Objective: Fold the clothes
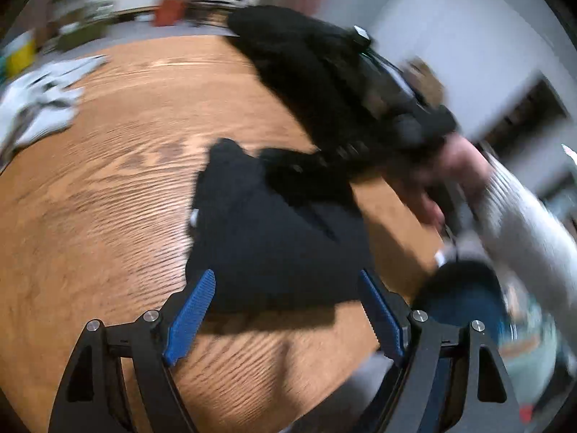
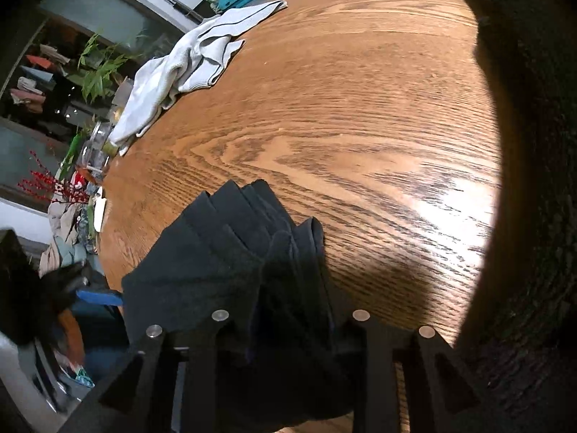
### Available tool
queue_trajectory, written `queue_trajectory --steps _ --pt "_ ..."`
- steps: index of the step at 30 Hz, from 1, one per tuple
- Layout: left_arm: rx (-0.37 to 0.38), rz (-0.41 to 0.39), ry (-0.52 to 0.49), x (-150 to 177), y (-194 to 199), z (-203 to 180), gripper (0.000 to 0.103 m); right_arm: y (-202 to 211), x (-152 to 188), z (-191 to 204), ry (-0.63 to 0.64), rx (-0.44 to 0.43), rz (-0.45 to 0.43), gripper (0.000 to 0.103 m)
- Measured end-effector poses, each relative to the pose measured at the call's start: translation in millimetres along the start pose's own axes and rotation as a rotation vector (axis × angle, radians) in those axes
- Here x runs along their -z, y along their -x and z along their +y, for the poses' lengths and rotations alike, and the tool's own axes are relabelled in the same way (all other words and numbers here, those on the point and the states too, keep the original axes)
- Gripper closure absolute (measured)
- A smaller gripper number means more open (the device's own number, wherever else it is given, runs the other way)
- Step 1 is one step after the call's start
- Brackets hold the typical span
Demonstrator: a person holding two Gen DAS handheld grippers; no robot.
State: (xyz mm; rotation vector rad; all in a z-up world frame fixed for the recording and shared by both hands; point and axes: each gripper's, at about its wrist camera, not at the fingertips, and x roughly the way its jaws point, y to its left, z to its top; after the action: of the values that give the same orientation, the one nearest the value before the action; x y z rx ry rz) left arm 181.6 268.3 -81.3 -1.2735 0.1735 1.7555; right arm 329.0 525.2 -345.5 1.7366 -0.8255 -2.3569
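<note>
1. Dark navy fabric forms the task's garment (image 2: 230, 259), which lies folded in stacked layers near the bench (image 2: 360, 108) edge closest to the person.
2. In the right wrist view, the garment is seen bunched between the fingers of the right gripper (image 2: 288, 328). The pads are hidden by the cloth, so it cannot be told from the pictures whether the cloth is pinched or merely lying between narrow-set fingers.
3. In the left wrist view, the fingers of the left gripper (image 1: 288, 310) are set wide and nothing is held. The near edge of the garment (image 1: 274, 238) lies ahead of them and apart from both blue pads (image 1: 189, 315).
4. Risk: the stacked layers may fan out or slide apart if the right gripper is withdrawn while cloth is caught on a finger. The staggered layer edges already visible suggest a loose stack.
5. Risk: the garment lies near the bench edge, so a drag toward the person could pull part of it over the edge.
6. Risk: the left view is heavily blurred, so a closure made now could be mistimed and catch only the top layer.
7. Risk: the person's right hand (image 1: 458, 166) works close beside the left gripper, so a collision is judged possible.
8. The light grey cloth (image 2: 187, 61) lies well apart at the far bench edge and is judged to be no obstruction.
</note>
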Motion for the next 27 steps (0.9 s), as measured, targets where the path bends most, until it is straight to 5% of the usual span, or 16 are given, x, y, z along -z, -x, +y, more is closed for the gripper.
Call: queue_trajectory --steps 5,9,13,18,24,27 --pt "-0.091 0.015 0.116 -7.8 -24.9 2.9 0.022 0.8 4.4 7.2 -0.027 0.066 -0.025 0.07" --pt "-0.131 0.076 0.025 -4.0 -43.3 -6.2 0.022 1.1 8.3 7.4 -0.018 0.076 -0.047 0.069" --pt "-0.158 0.162 -0.012 -11.8 -67.6 -1.9 0.0 0.8 9.7 2.6 -0.024 0.041 -0.063 0.069" --pt "-0.13 0.199 -0.019 -21.7 -83.5 3.6 0.0 -0.5 7.5 2.8 -0.009 0.037 -0.065 0.067" --pt "-0.047 0.041 0.104 -4.4 -16.1 18.4 0.001 14.5 20.4 -2.9 0.006 0.024 -0.148 0.044" --pt "-0.02 0.001 0.121 13.6 14.5 15.1 0.001 56.6 32.1 -2.5 0.023 0.019 -0.302 0.041"
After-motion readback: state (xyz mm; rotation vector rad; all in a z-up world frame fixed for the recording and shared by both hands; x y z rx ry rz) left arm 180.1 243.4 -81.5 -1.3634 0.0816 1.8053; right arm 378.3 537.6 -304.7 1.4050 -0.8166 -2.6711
